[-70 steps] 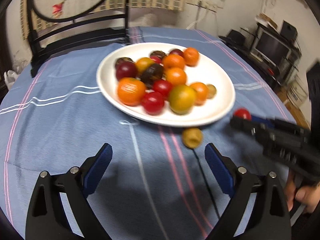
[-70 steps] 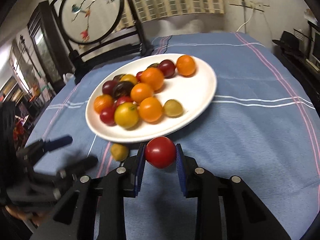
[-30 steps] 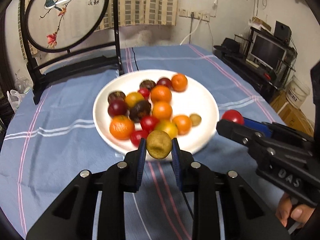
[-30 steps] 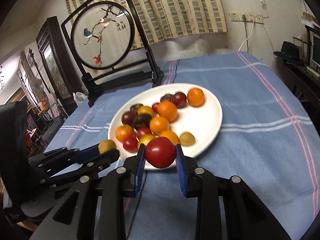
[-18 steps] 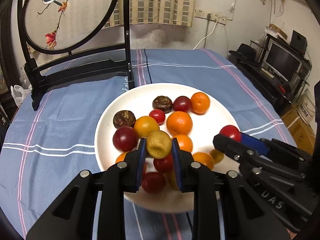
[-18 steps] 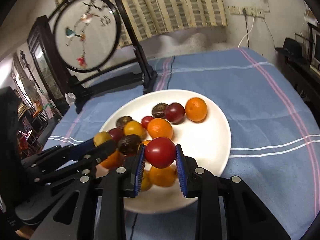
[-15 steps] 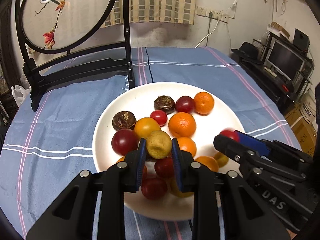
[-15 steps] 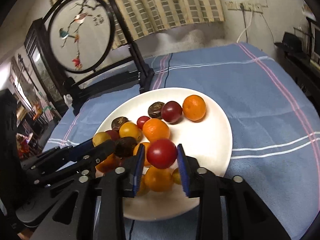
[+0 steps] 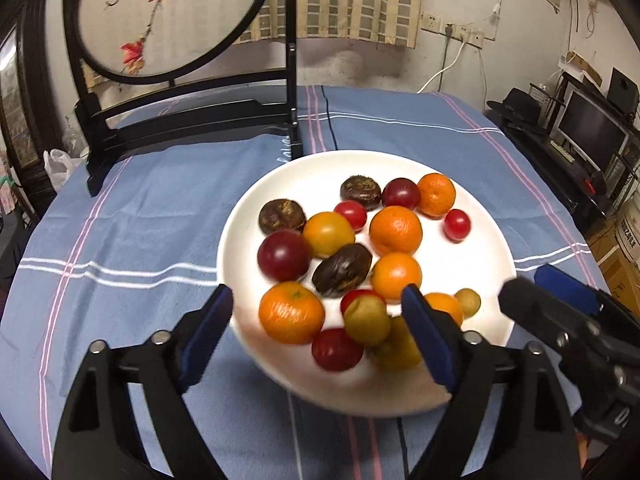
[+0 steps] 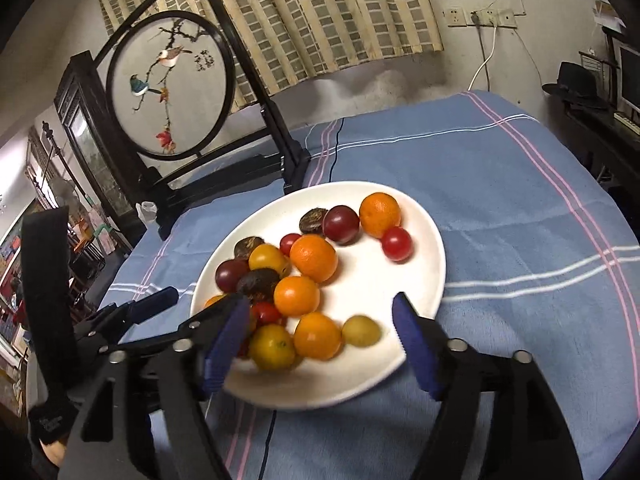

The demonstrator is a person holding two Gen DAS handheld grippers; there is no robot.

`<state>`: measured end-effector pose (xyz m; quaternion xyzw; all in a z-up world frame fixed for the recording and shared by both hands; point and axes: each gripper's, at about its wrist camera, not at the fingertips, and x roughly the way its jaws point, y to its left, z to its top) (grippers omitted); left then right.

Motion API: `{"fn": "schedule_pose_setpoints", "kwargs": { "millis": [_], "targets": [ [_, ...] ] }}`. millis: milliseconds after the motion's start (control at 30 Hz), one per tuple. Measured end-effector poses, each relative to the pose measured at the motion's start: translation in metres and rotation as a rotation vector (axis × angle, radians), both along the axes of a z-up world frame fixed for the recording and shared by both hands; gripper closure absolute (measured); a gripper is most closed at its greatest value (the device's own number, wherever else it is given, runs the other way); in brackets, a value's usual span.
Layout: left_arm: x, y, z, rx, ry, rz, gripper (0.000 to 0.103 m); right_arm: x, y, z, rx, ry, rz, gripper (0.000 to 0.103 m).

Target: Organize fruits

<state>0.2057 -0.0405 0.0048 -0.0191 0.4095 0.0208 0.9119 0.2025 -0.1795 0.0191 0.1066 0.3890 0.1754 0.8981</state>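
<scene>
Fruits [image 9: 394, 230] heap the white plate [image 9: 476, 264]; embroidered screen [image 10: 170, 84] stands behind.

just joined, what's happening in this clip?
A person is gathering fruit onto a white plate with two handheld grippers. Both jaws have just been opening over the plate. The left gripper has let go of a yellow-green fruit, now on the pile near the front rim. The right gripper is open too, gripping nothing; a small red tomato lies at the plate's far right side.
</scene>
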Motion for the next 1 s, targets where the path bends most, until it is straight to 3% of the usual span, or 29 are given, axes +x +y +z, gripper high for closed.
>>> {"fn": "schedule_pose_setpoints", "kwargs": {
  "millis": [100,233,433,633,1000],
  "targets": [
    [-0.013,0.0,-0.002,0.011,0.003,-0.011,0.017,-0.016,0.0,-0.001,-0.019,-0.008,-0.001,0.013],
    [-0.034,0.0,-0.003,0.021,0.005,-0.015,0.014,-0.035,-0.005,-0.003,-0.024,-0.012,-0.001,0.007],
    [-0.068,0.006,-0.008,0.017,-0.001,0.001,0.011,-0.06,-0.017,-0.011,-0.015,-0.015,-0.022,0.006],
    [-0.094,0.014,-0.016,0.02,0.004,0.026,0.008,-0.077,-0.02,-0.023,-0.073,-0.012,-0.029,0.005],
    [-0.109,0.029,-0.026,-0.008,0.012,0.041,0.007,-0.081,-0.023,-0.041,-0.098,0.049,-0.035,0.005]
  ]
}}
